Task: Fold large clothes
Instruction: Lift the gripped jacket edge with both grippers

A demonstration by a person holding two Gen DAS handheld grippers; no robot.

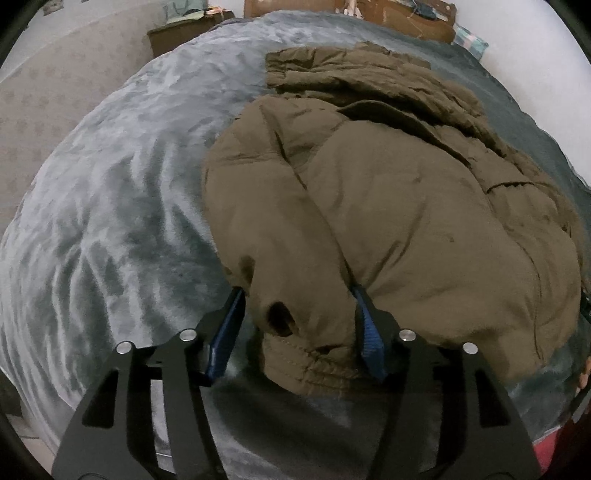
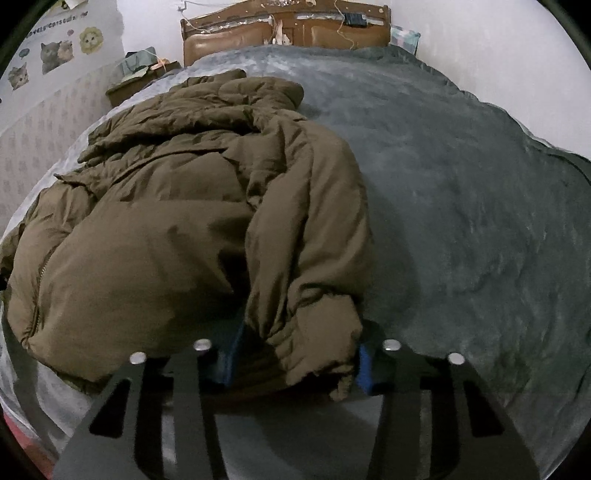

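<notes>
An olive-brown puffer jacket [image 1: 369, 177] lies bunched on a grey-blue blanket; it also shows in the right wrist view [image 2: 177, 206]. My left gripper [image 1: 297, 291] is open, its blue-padded fingers [image 1: 229, 328] on either side of a sleeve cuff [image 1: 306, 350] without clamping it. My right gripper [image 2: 301, 332] is open too, its fingers [image 2: 365, 365] straddling the other sleeve cuff [image 2: 314, 339]. Both fingertips are partly hidden by the fabric.
The blanket [image 1: 110, 221] covers the whole bed [image 2: 480, 221]. A brown wooden headboard [image 2: 288, 33] stands at the far end. A bedside table [image 2: 136, 79] with items on it is at the far left by the wall.
</notes>
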